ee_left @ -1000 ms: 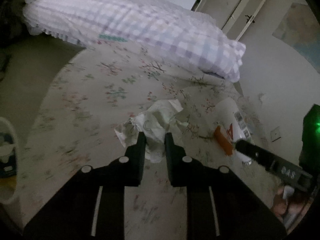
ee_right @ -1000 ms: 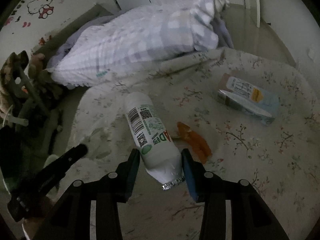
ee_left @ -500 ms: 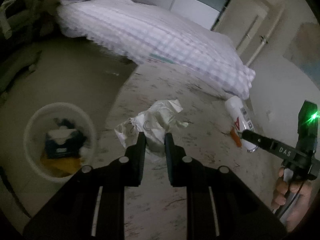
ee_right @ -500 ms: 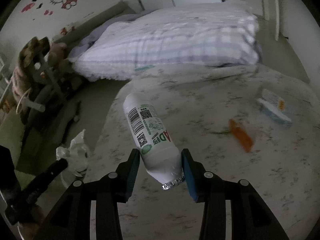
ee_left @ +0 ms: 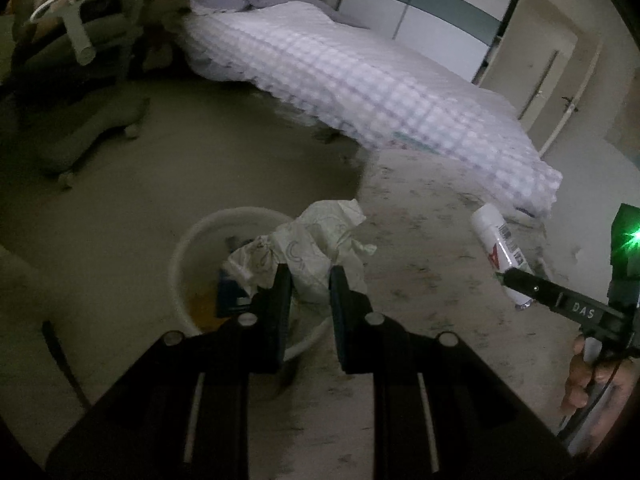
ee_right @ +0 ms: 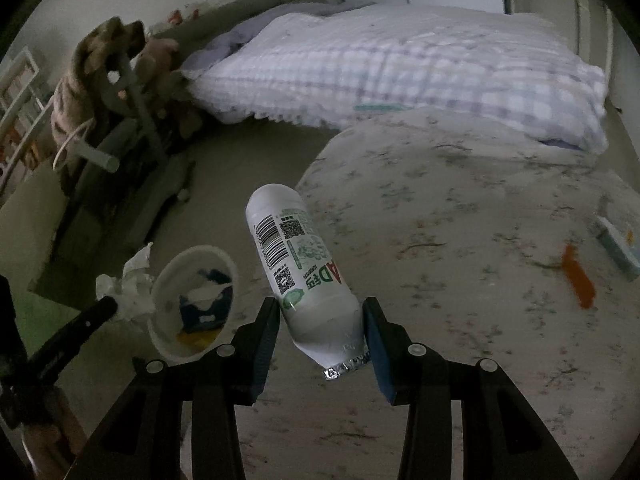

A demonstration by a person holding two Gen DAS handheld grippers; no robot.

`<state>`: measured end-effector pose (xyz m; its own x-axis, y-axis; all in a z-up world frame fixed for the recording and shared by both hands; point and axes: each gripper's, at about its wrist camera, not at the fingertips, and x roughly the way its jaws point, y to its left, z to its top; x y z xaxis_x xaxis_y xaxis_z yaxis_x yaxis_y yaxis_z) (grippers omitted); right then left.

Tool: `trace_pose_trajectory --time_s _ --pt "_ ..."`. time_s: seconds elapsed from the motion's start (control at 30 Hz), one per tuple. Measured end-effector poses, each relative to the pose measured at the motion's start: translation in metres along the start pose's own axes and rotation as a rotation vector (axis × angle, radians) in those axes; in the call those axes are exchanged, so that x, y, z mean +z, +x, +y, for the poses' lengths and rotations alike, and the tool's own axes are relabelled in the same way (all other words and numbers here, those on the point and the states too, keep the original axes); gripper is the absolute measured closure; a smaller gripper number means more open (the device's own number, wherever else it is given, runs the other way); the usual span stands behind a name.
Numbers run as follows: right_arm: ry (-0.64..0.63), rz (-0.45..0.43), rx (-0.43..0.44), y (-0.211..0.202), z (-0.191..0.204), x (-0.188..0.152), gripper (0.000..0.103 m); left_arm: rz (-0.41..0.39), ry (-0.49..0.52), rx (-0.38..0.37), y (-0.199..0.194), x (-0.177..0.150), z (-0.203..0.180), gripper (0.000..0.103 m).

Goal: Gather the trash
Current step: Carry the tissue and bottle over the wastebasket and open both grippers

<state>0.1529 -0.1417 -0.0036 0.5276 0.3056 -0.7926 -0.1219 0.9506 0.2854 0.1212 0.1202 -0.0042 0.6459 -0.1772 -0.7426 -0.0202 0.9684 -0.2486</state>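
My left gripper (ee_left: 306, 276) is shut on a crumpled white tissue (ee_left: 308, 248) and holds it over the white trash bin (ee_left: 180, 256) on the floor beside the bed. My right gripper (ee_right: 320, 312) is shut on a white plastic bottle (ee_right: 296, 264) with a barcode label, held above the bed's edge. The bottle also shows in the left wrist view (ee_left: 498, 248), and the tissue (ee_right: 128, 280) and the bin (ee_right: 160, 320) show in the right wrist view. The bin holds several pieces of trash.
An orange wrapper (ee_right: 578, 280) and a flat pale box (ee_right: 618, 246) lie on the floral bedsheet (ee_right: 460, 240). A folded checked quilt (ee_left: 360, 84) lies at the bed's far end. A wheeled stand with plush toys (ee_left: 92, 40) stands on the floor.
Both grippers have swung left off the bed toward the bin. The tissue now hangs over the bin, and the bottle has come to the bed's edge near it.
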Motion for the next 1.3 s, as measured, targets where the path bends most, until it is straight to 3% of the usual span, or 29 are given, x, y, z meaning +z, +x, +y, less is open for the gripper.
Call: trace_pose_trajectory --time_s 0.27,0.33,0.4,0.47,0.67,0.83,1.3 --pt "-0.032 0.036 0.029 0.027 0.038 -0.006 0.060 -0.033 -0.013 0.032 0.008 0.001 0.041 0.078" --pt "-0.035 0.044 0.034 0.032 0.044 -0.007 0.060 -0.027 -0.012 0.049 0.014 0.001 0.046 0.069" --pt "-0.039 0.051 0.039 0.036 0.052 -0.009 0.060 -0.009 -0.011 0.085 0.019 0.000 0.049 0.042" --pt "-0.043 0.057 0.045 0.040 0.058 -0.010 0.060 -0.002 -0.009 0.120 0.019 -0.001 0.052 0.030" --pt "-0.063 0.082 0.057 0.054 0.076 -0.015 0.060 0.068 -0.020 0.202 0.019 -0.008 0.065 0.015" --pt "-0.085 0.111 0.065 0.073 0.095 -0.020 0.060 0.092 -0.064 0.221 0.009 -0.015 0.084 0.007" --pt "-0.093 0.154 0.072 0.116 0.130 -0.031 0.059 0.092 -0.060 0.252 -0.007 -0.018 0.098 0.005"
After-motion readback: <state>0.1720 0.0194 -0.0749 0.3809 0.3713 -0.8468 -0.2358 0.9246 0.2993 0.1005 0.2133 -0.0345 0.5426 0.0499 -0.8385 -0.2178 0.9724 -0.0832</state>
